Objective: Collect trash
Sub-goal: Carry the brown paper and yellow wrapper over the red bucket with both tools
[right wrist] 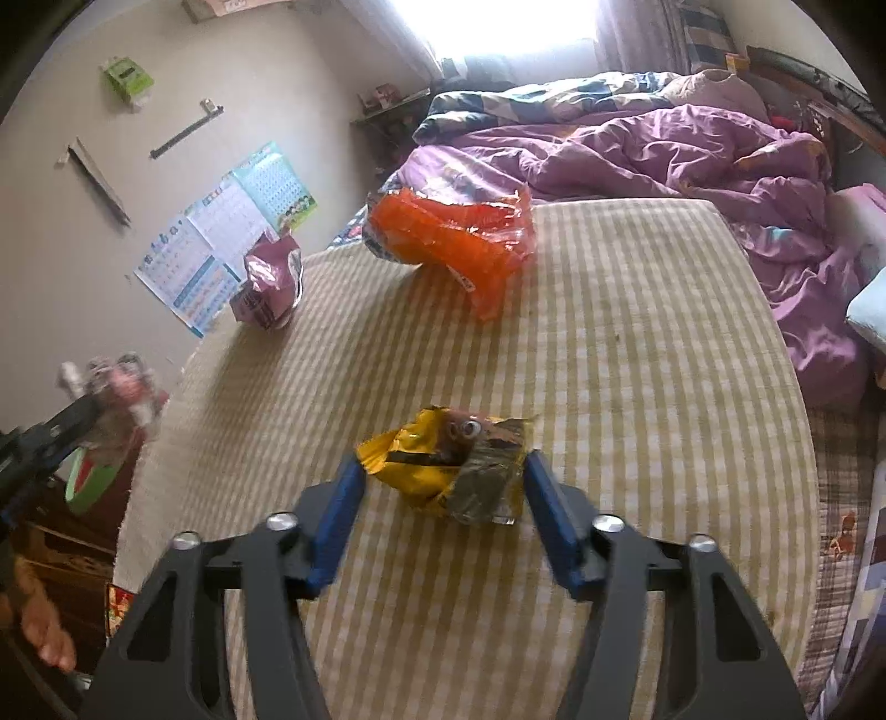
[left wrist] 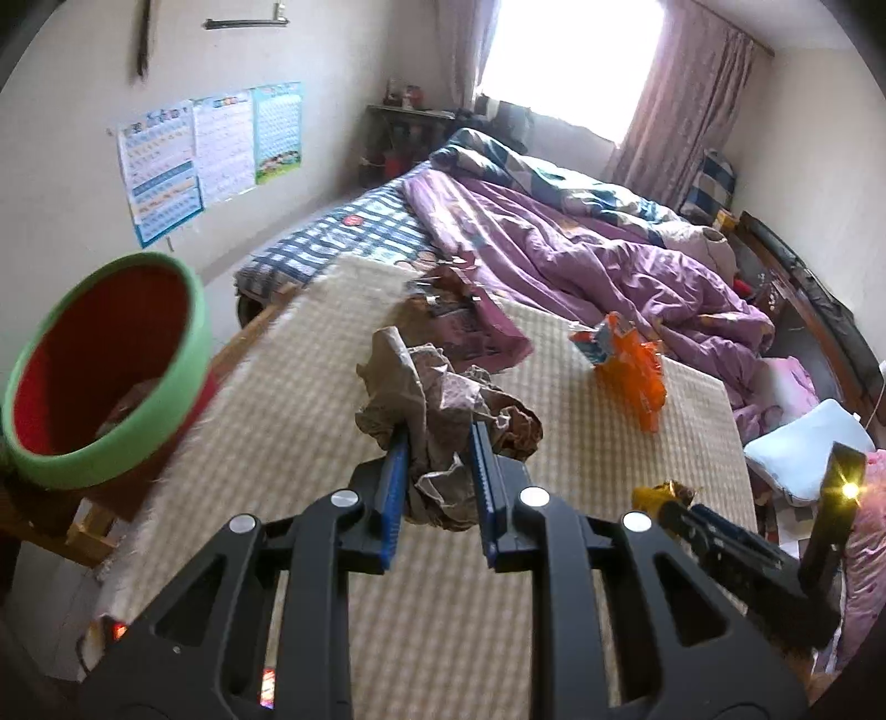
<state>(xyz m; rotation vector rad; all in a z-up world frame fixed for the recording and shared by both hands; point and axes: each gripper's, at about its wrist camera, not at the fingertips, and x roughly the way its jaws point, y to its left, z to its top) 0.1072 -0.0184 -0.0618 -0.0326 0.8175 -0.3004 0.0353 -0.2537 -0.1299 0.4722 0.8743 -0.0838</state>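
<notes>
Left gripper (left wrist: pixel 437 443) clenched on crumpled paper (left wrist: pixel 443 404), bound for bin (left wrist: pixel 111 360); right gripper (right wrist: pixel 443 471) released, straddling yellow wrapper (right wrist: pixel 448 471) for pickup.

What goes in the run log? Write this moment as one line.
left gripper: shut on crumpled paper | right gripper: open around yellow wrapper | bin: left

Bedroom clutter I see around the checked mat (right wrist: pixel 609 343)

A purple duvet (left wrist: pixel 598 260) lies rumpled behind; posters (left wrist: pixel 210 149) hang on the wall beside the curtained window (left wrist: pixel 570 50).
</notes>
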